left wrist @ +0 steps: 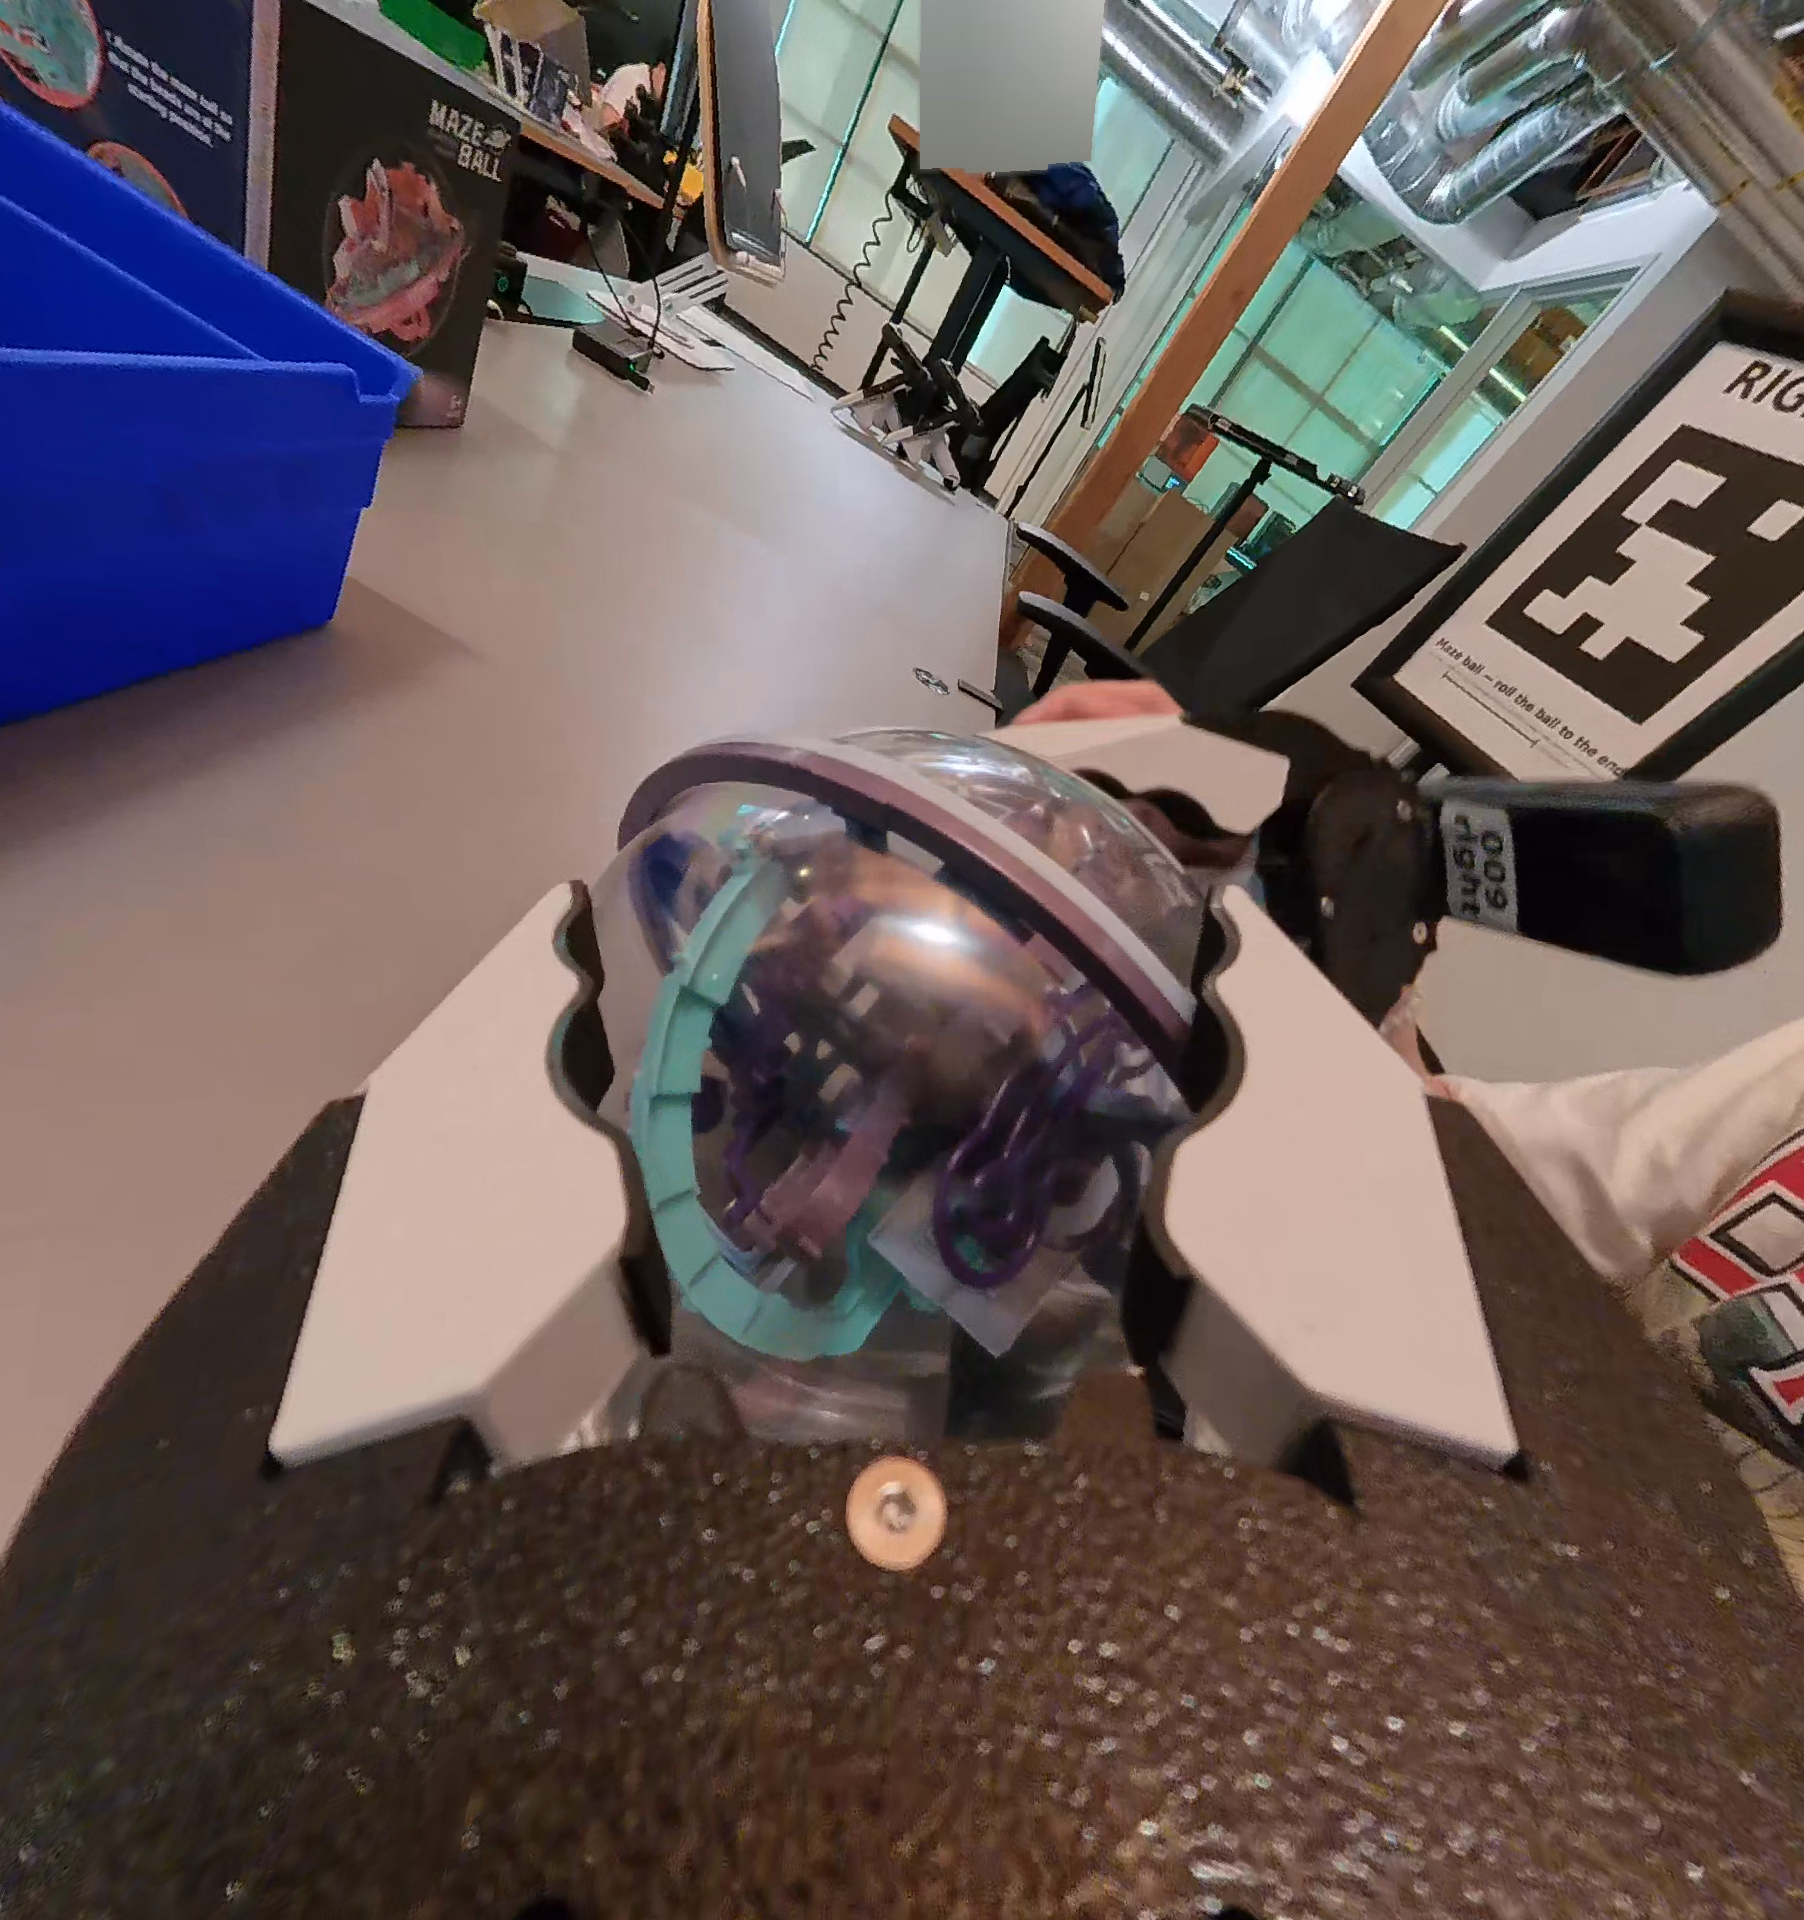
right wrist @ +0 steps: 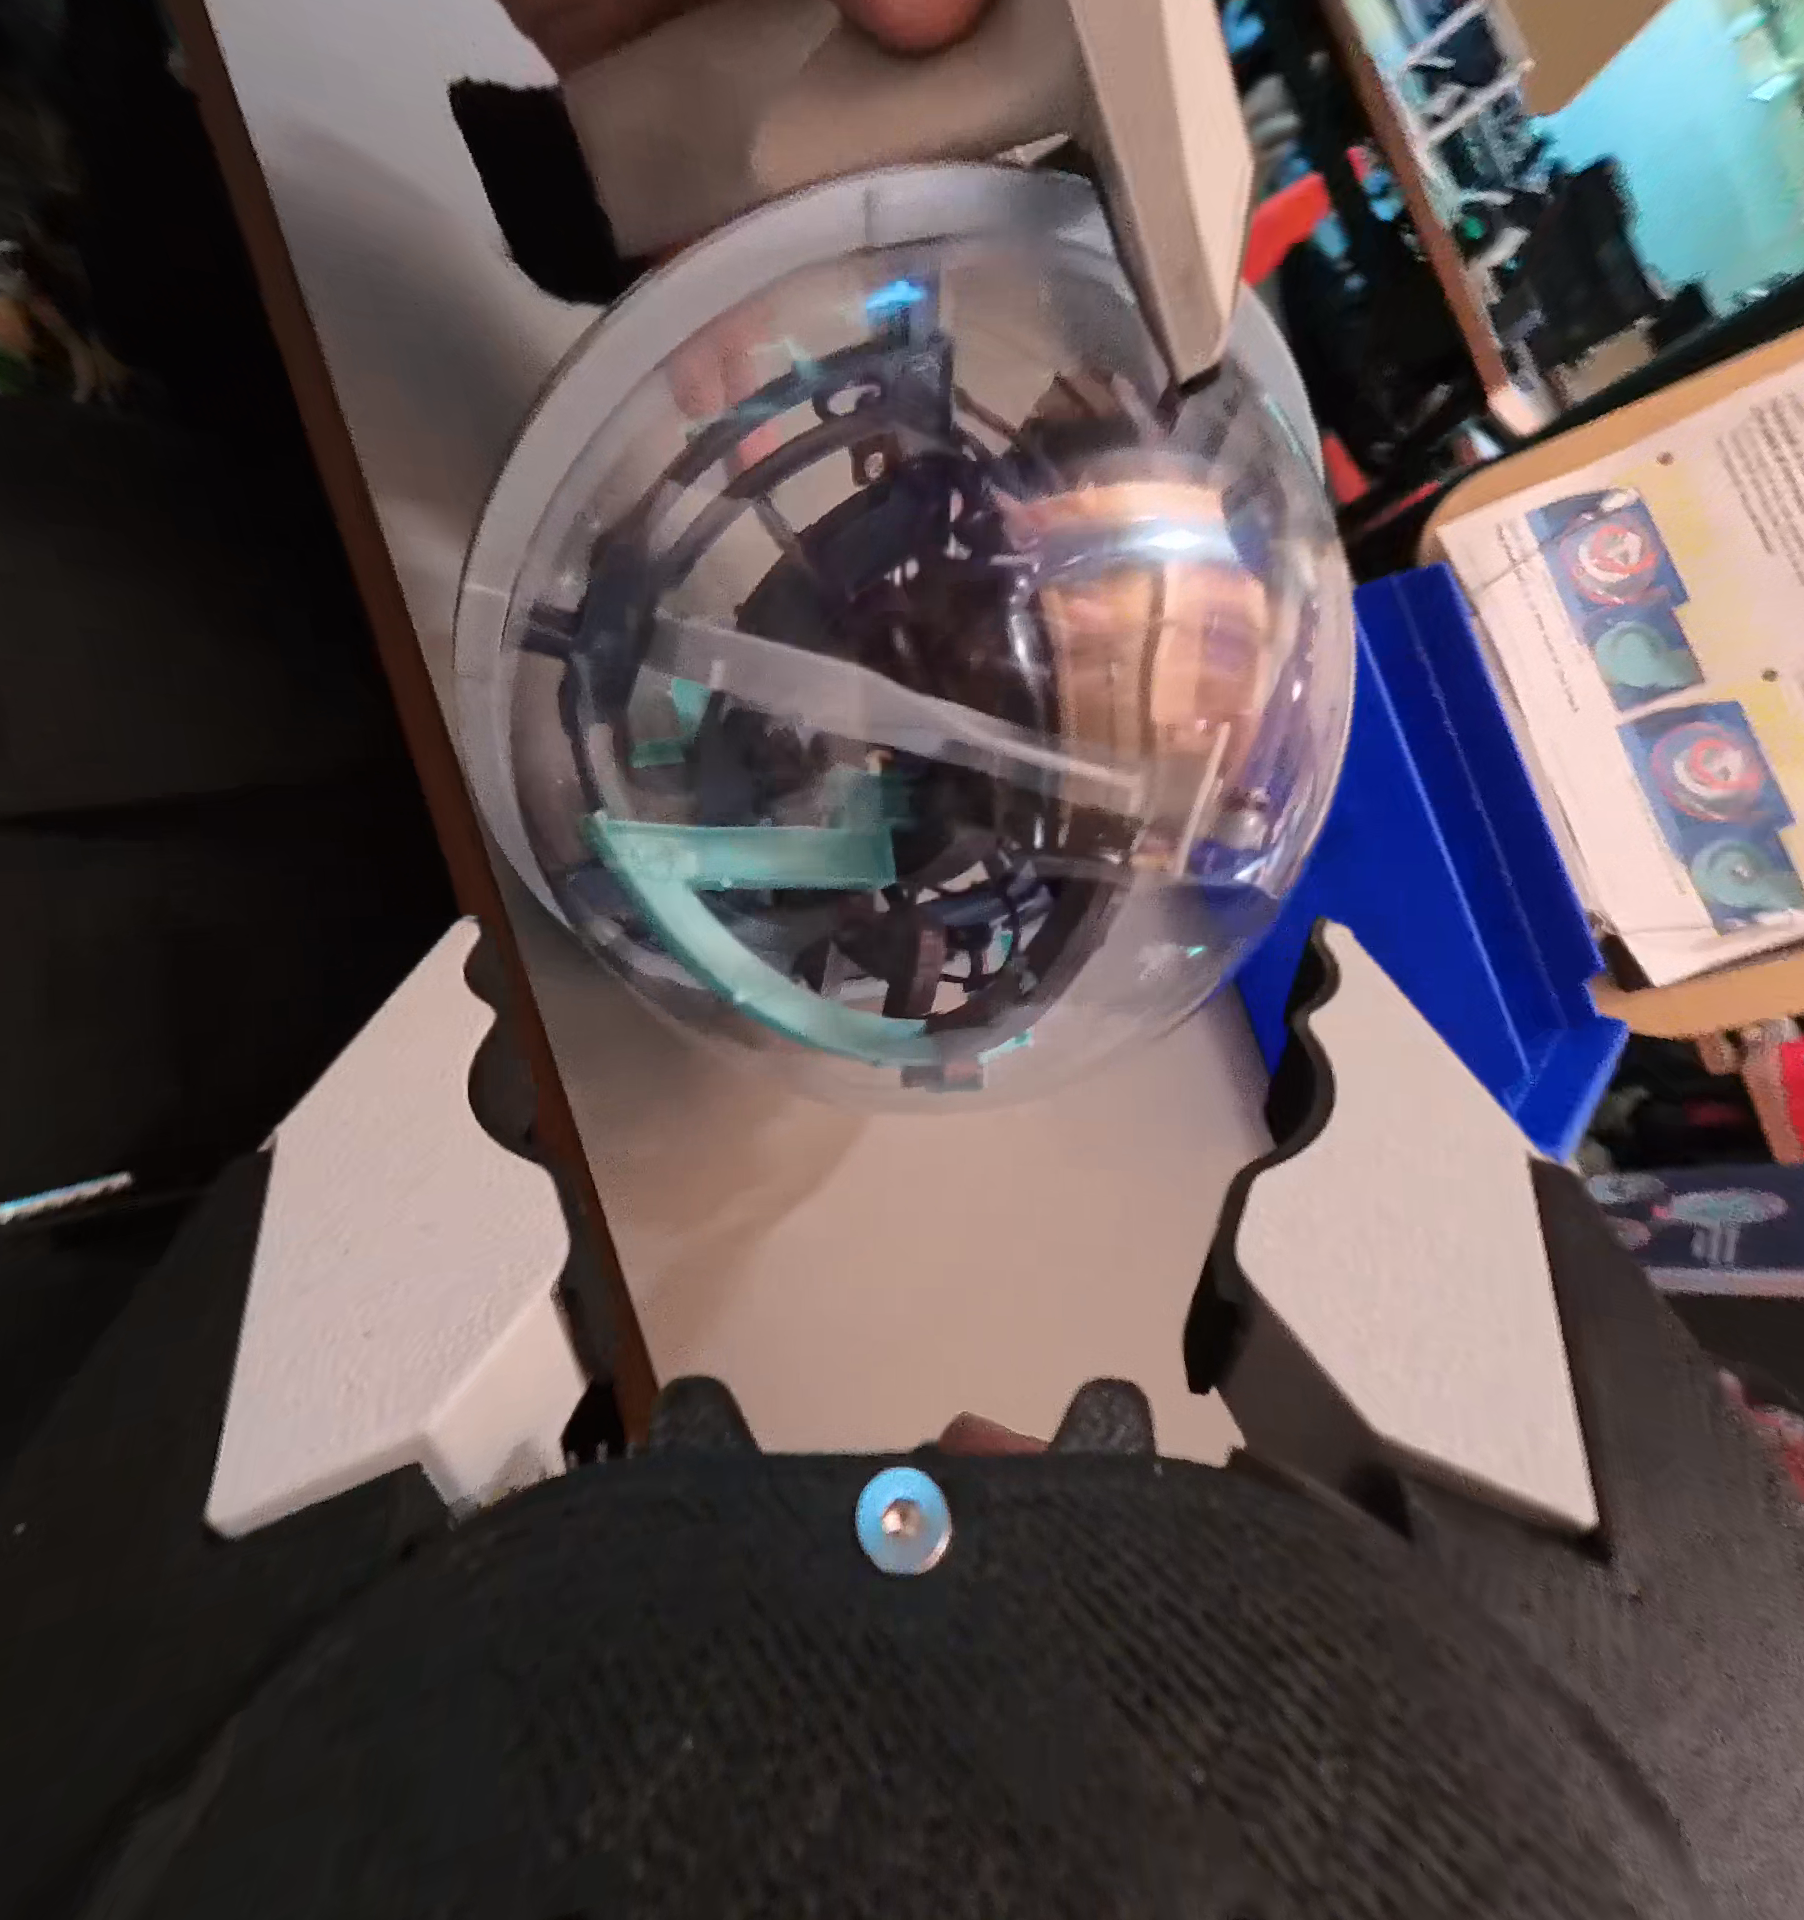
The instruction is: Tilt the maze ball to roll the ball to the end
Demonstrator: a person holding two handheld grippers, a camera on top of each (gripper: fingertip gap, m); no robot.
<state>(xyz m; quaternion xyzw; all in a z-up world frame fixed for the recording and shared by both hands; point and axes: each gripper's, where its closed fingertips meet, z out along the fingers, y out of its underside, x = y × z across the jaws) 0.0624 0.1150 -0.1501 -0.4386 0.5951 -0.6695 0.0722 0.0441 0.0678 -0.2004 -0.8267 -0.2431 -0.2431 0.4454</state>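
Observation:
The maze ball [left wrist: 908,1039] is a clear sphere with teal, purple and dark tracks inside and a grey-purple band around it. My left gripper [left wrist: 898,914] is shut on the maze ball, with both white fingers pressed against its sides. In the right wrist view the ball [right wrist: 908,644] fills the middle, and one left-gripper finger [right wrist: 1168,187] rests on its upper right. My right gripper [right wrist: 893,945] is open, and its fingertips stand on either side of the ball's lower part with a gap to each. Its black body [left wrist: 1500,873] shows behind the ball. I cannot make out the small ball inside.
A blue bin [left wrist: 150,468] stands on the grey table [left wrist: 565,623] at the left and also shows in the right wrist view [right wrist: 1428,831]. A dark game box [left wrist: 399,229] stands behind the bin. A framed marker sign [left wrist: 1656,582] stands at the right. Printed sheets [right wrist: 1656,675] lie on another table. A person's sleeve [left wrist: 1656,1143] is close.

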